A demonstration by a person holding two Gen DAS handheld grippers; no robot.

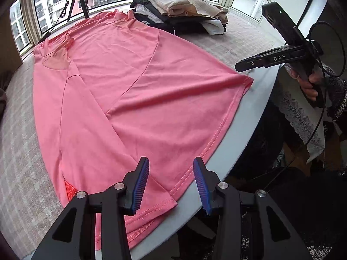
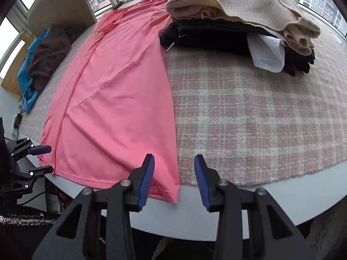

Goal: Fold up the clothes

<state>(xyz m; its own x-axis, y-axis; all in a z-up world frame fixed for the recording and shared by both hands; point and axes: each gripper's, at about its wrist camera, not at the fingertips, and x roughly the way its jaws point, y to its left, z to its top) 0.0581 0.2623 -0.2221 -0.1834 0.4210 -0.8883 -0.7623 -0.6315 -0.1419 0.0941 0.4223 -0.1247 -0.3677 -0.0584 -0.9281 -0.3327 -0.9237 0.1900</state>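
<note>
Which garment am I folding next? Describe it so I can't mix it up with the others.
On the plaid cloth covering the table lies the pink shirt, spread flat with its hem at the near edge. Unlike the folded stack beside its collar end, it is a single, unfolded, bright pink garment.

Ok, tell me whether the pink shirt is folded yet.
Partly folded: the pink shirt lies flat on the plaid cloth, sides turned in lengthwise, full length still out.

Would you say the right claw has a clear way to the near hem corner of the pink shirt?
Probably yes: the right claw is open just above the pink shirt hem corner, with nothing between.
</note>
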